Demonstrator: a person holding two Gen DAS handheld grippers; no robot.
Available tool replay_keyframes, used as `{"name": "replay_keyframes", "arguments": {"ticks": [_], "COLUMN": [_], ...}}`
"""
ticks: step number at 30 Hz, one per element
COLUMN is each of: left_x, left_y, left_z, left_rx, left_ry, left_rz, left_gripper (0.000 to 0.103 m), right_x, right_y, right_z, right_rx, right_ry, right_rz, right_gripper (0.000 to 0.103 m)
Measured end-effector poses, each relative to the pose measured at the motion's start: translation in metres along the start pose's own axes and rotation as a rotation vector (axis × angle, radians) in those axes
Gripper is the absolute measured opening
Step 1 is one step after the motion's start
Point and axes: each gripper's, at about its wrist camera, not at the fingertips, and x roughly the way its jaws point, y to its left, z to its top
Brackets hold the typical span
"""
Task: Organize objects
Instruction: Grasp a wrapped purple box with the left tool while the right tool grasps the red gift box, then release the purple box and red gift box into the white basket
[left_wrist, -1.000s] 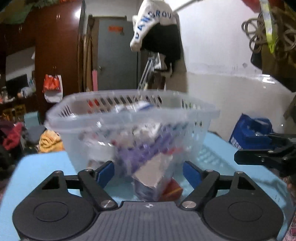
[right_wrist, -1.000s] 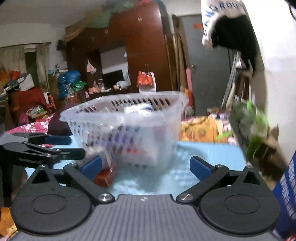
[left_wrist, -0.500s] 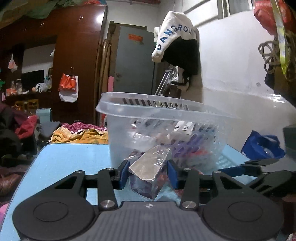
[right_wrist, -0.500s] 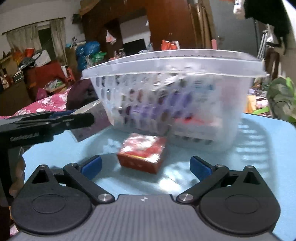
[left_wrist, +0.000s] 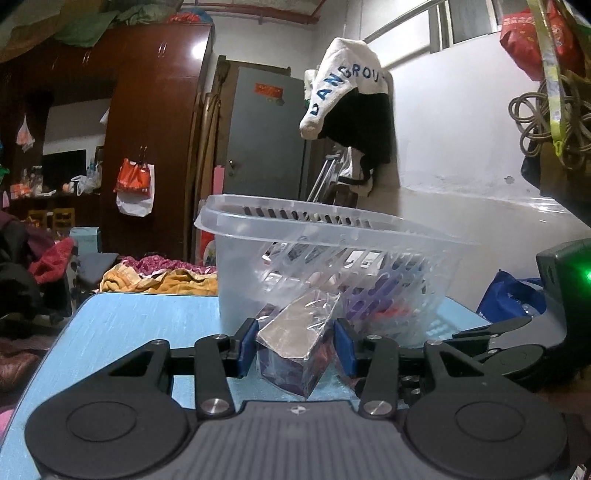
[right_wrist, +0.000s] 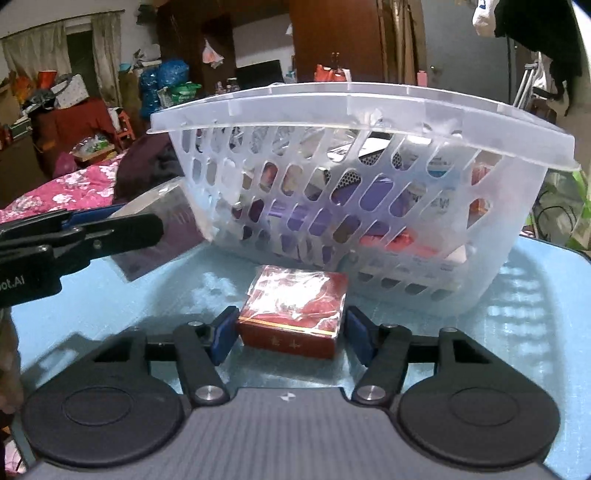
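A foil-wrapped purple box (left_wrist: 295, 343) lies on the blue table (left_wrist: 129, 325) against the clear plastic basket (left_wrist: 295, 229), and my left gripper (left_wrist: 295, 349) is shut on it. The right wrist view shows this box (right_wrist: 162, 221) at the left, held in the left gripper (right_wrist: 110, 232). A red wrapped box (right_wrist: 295, 306) lies flat in front of the basket (right_wrist: 369, 103). My right gripper (right_wrist: 291, 338) straddles it, jaws closing, with a thin gap still showing at the right pad. The basket holds several packets.
A blue bag (left_wrist: 509, 295) sits beyond the table's right edge. A jacket (left_wrist: 351, 110) hangs on the white wall behind the basket. Wardrobes, clothes and a bed with a pink cover (right_wrist: 66, 192) crowd the room at left.
My left gripper moved up to the basket's left corner and shut on the purple box. My right gripper came down to the red box, and its fingers have swung inward around it.
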Motion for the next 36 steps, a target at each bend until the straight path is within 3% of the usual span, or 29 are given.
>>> {"name": "replay_keyframes", "arguments": {"ticks": [9,29,36], "left_x": [-0.009,-0.015,-0.046], "left_y": [0.001,0.005,-0.005], "left_z": [-0.002,-0.003,0.009], "left_rx": [-0.008,-0.018,-0.017], "left_ry": [-0.044,-0.071,-0.174], "left_rz": [-0.011,-0.039,-0.024], "left_gripper": [0.049,0.049,0.048], "right_x": [-0.033,-0.052,-0.076], "right_y": [-0.012,0.024,0.022], "right_z": [-0.012,-0.015,-0.020], "right_rx": [0.068,-0.120,-0.078], "right_ry": [-0.145,-0.340,-0.431], "right_rz": [0.018,0.038,0.055], "right_gripper": [0.065,0.065,0.065]}}
